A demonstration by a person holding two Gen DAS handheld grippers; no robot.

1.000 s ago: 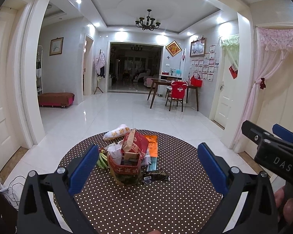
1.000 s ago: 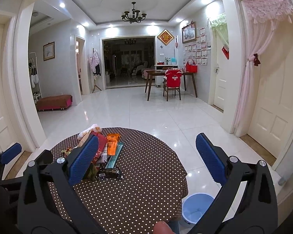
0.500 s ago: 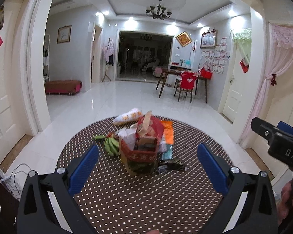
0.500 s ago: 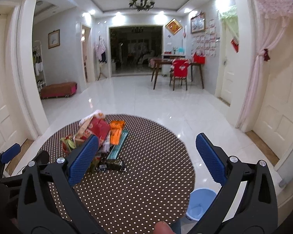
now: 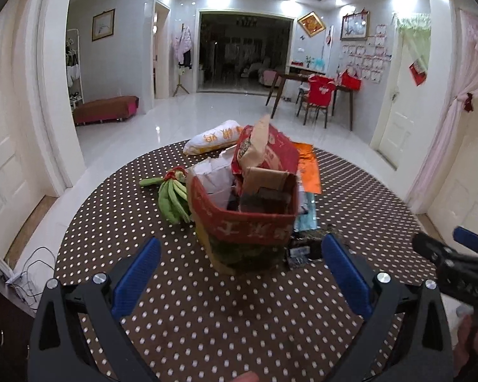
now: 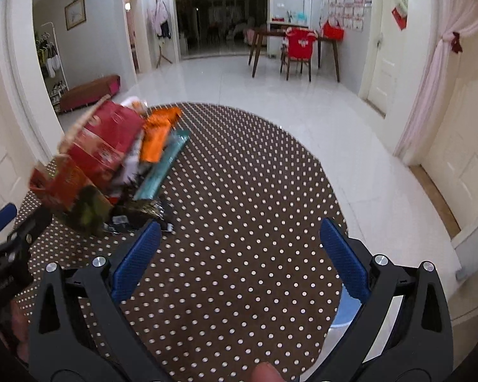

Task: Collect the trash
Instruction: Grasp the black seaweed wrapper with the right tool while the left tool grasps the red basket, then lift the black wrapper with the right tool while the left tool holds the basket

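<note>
A heap of trash lies on a round table with a brown polka-dot cloth (image 5: 207,312). In it are an open red carton (image 5: 243,222) stuffed with paper and cardboard, an orange wrapper (image 5: 309,172), a teal packet (image 5: 306,213) and a dark wrapper (image 5: 302,248). My left gripper (image 5: 239,267) is open and empty, just short of the carton. My right gripper (image 6: 239,254) is open and empty over bare cloth, to the right of the heap (image 6: 105,165). It also shows at the right edge of the left wrist view (image 5: 455,264).
Green bananas (image 5: 172,197) lie left of the carton and a white bag (image 5: 213,140) lies at the table's far edge. A blue bin (image 6: 347,308) stands on the floor beside the table's right edge. White tiled floor lies beyond.
Both grippers have moved forward and tilted down toward the table. The carton now sits much closer to my left gripper. Both stay open.
</note>
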